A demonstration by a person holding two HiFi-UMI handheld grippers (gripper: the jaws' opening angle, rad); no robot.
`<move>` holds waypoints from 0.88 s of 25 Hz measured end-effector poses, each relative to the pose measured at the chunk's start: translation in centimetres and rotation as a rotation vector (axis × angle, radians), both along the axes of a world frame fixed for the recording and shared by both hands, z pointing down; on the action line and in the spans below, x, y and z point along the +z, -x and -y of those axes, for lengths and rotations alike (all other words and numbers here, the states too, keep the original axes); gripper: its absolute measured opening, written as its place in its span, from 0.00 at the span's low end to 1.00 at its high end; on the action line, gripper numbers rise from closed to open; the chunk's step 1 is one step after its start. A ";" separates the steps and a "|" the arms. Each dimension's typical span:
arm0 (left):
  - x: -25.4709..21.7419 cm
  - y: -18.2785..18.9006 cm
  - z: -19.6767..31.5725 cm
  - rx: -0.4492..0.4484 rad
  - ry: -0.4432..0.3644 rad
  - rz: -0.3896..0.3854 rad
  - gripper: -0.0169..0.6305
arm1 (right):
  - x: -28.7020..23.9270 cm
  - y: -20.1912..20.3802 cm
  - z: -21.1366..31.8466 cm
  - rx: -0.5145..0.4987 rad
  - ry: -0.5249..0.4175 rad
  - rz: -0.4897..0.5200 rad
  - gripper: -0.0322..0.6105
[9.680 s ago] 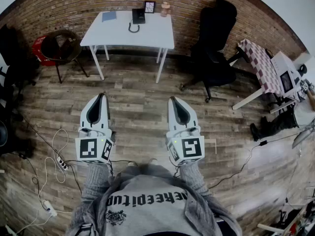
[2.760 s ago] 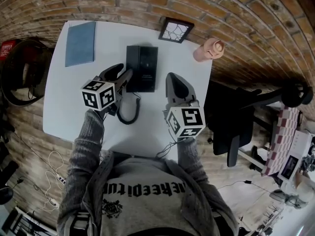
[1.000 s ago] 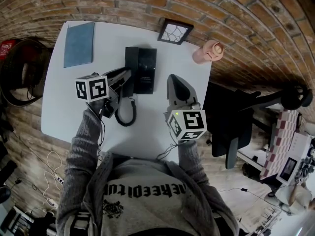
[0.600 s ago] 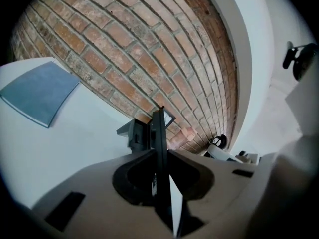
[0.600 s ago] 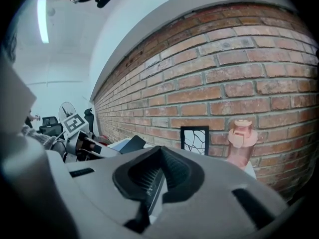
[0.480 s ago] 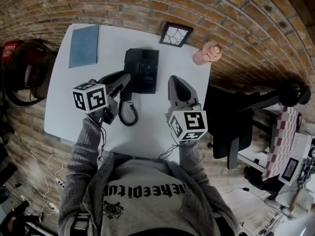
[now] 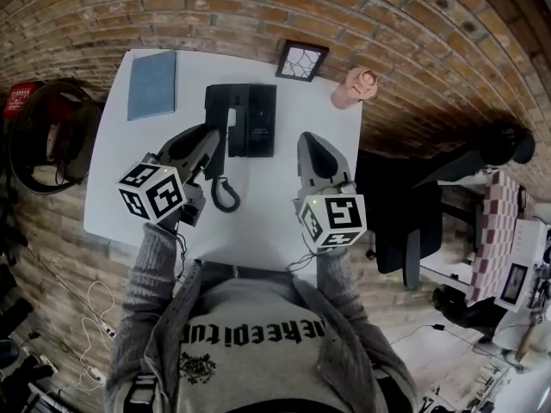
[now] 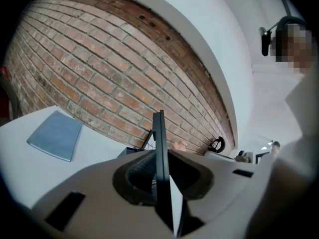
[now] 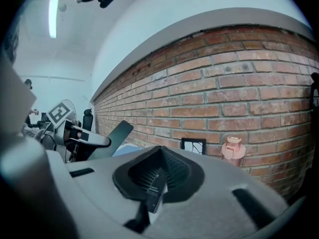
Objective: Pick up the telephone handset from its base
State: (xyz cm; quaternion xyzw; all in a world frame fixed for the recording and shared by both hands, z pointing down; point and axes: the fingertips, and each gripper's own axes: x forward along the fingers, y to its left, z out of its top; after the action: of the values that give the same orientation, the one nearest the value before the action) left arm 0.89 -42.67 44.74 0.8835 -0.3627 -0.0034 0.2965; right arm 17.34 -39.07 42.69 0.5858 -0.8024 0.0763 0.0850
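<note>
One slim black plastic handset [image 8: 159, 133] is clamped edge-on in the narrowed jaws of the left gripper [image 7: 209, 136], held above its rectangular black base [image 7: 254, 114]. Its coiled cord [image 7: 225, 198] loops onto the smooth white table [image 7: 267, 218]. The right gripper [image 7: 314, 143] hovers alongside, jaws together and empty.

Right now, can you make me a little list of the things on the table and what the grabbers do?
table: white, by a brick wall
handset: off its base, clamped in the left gripper
cord: curled loop on the table
right gripper: shut, empty, near the base
also there: blue notebook, picture frame, pink container
</note>
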 end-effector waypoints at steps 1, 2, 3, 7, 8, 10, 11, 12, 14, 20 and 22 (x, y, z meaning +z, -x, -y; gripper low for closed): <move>-0.5 0.4 -0.3 -0.016 -0.014 0.007 0.14 | -0.4 0.1 -0.4 0.003 -0.008 -0.005 0.05; -1.0 0.7 -0.6 -0.031 -0.029 0.016 0.14 | -0.7 0.2 -0.9 0.005 -0.016 -0.010 0.05; -1.5 1.1 -0.9 -0.042 -0.045 0.024 0.14 | -1.1 0.3 -1.3 0.008 -0.024 -0.016 0.05; -3.6 2.1 -2.5 -0.060 -0.113 0.052 0.14 | -2.6 0.7 -3.1 0.020 -0.058 -0.031 0.05; -4.1 2.3 -2.9 -0.063 -0.129 0.055 0.14 | -2.9 0.8 -3.6 0.023 -0.064 -0.035 0.05; -5.1 2.7 -3.9 -0.072 -0.155 0.053 0.14 | -3.6 1.1 -4.7 0.024 -0.075 -0.041 0.05; -5.5 2.9 -4.4 -0.077 -0.165 0.047 0.14 | -4.0 1.3 -5.3 0.023 -0.082 -0.043 0.05; -6.0 3.2 -4.9 -0.082 -0.175 0.040 0.14 | -4.3 1.5 -5.8 0.023 -0.089 -0.044 0.05; -6.9 3.8 -5.8 -0.093 -0.195 0.033 0.14 | -5.1 1.7 -6.8 0.028 -0.104 -0.045 0.05; -9.2 5.7 -8.9 -0.122 -0.264 0.043 0.14 | -6.9 2.4 -9.7 0.043 -0.143 -0.045 0.05; -9.9 6.4 -9.9 -0.132 -0.287 0.042 0.14 | -7.5 2.7 -10.6 0.047 -0.158 -0.051 0.05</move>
State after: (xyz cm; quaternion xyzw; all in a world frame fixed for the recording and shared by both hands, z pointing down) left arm -5.52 -32.75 34.87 0.8908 -0.4220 -0.0563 0.1589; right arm 14.65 -28.45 35.22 0.6112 -0.7894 -0.0001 0.0571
